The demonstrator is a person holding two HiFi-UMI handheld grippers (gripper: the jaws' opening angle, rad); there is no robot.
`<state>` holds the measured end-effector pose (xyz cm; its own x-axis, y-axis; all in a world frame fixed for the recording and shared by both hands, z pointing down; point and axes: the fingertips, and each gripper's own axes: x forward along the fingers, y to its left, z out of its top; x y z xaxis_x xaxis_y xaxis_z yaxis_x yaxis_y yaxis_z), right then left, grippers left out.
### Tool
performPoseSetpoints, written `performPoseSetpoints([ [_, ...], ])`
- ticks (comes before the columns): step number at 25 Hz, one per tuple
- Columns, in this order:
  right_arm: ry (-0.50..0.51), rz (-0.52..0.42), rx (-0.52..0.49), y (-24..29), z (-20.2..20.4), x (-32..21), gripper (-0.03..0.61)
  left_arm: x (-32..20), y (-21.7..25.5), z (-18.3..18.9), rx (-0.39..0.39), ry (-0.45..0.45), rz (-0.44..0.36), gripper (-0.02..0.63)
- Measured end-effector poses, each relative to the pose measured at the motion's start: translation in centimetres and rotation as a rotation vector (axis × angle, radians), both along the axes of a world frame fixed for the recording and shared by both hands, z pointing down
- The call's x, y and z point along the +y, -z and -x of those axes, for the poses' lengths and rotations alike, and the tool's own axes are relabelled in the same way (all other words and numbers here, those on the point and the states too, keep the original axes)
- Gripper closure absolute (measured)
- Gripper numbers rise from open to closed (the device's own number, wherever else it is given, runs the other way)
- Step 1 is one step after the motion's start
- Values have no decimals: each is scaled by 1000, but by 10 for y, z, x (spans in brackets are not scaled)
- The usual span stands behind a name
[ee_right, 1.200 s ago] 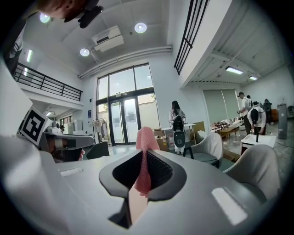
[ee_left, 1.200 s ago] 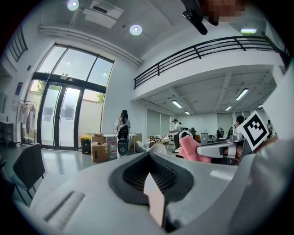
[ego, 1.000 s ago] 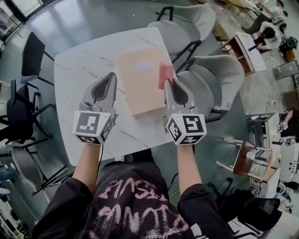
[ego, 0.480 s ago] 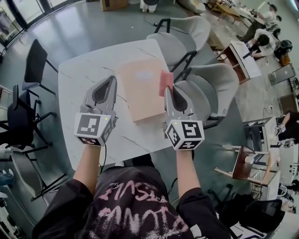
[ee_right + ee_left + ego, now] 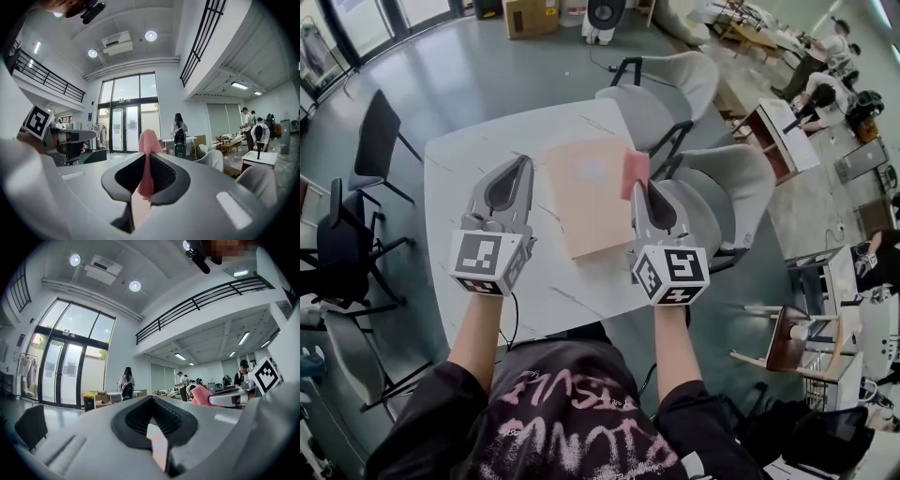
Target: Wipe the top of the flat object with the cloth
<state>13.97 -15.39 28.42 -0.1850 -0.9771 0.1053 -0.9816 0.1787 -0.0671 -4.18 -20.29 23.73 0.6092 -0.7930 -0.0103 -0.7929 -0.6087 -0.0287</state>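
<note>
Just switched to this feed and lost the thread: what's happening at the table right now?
A person holds a gripper in each hand above a white table. The right gripper is shut on a pink cloth; the left gripper is shut on nothing. The flat peach board lies on the table between them. Both gripper views look across the room, not down, so the cloth seems held off the board; wiping is not under way.

Open ofc: desks (image 5: 787, 127), chairs (image 5: 661, 89), mezz. (image 5: 206, 305)
</note>
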Motion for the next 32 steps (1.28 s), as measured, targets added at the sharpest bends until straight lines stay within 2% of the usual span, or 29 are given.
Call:
performPoseSetpoints([
  [11,-18,-32,23,18,6,-6,531,-6,18,16,24,10,-37,612],
  [32,-15,-52,22,27,7,-3,531,-1,27,19,23,20,-61,612],
])
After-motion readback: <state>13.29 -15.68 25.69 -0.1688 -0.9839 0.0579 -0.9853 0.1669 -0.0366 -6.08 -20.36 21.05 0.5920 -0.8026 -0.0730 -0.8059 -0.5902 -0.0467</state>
